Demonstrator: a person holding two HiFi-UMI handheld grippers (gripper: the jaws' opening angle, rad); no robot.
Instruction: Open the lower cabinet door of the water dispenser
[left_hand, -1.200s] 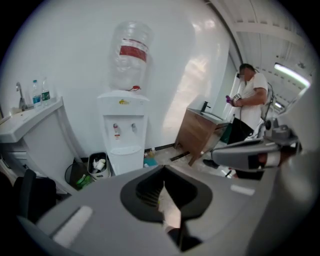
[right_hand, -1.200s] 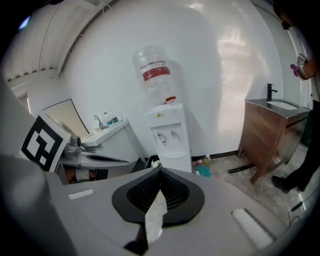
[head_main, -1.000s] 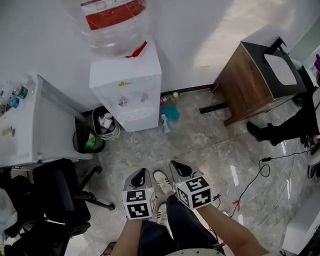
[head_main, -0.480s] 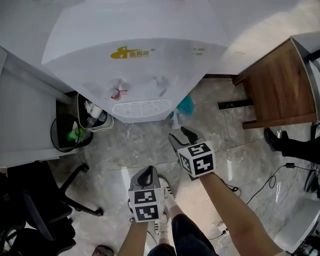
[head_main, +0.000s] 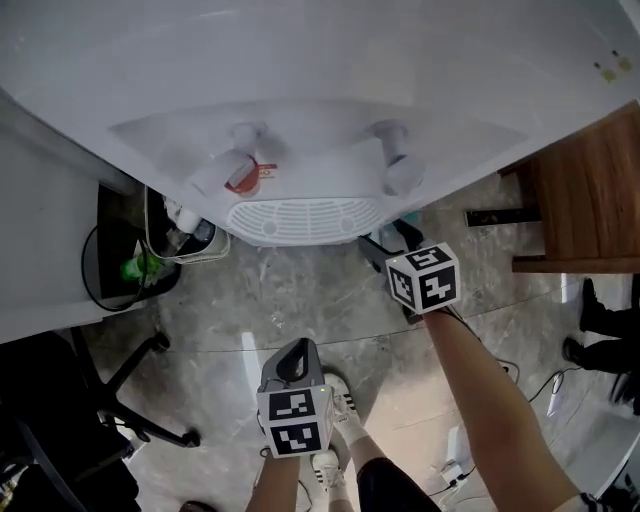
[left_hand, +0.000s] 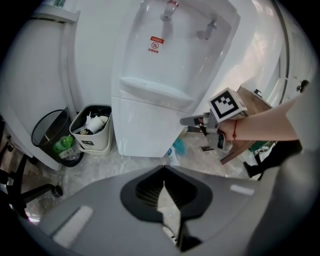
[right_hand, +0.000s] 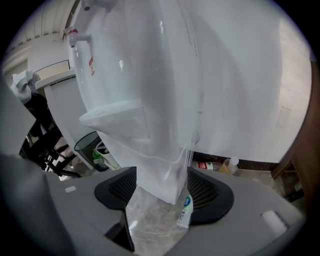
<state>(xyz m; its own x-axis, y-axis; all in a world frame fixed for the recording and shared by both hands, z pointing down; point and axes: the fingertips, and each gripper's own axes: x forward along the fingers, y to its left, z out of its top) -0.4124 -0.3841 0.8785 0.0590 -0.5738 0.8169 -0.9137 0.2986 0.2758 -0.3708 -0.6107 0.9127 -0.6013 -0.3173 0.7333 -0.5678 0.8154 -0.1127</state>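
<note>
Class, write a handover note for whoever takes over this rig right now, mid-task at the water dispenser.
Left gripper: shut, empty, hanging over the floor.
Right gripper: open, empty, at the right edge of the lower cabinet door of the water dispenser.
Done: approach only; door looks closed.
Left: probably catch the door's edge and swing it open.

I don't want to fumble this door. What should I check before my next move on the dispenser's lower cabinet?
1. Right gripper open: ok, jaws apart.
2. Lower cabinet door edge lined up between those jaws: ok.
3. Grip on the door: not ok, nothing clamped.
4. Handle found: cannot tell, none shows.
5. Swing path free: cannot tell; a bottle sits on the floor by the door's corner.
6. Left gripper out of the way: ok, shut, well back from the door.
</note>
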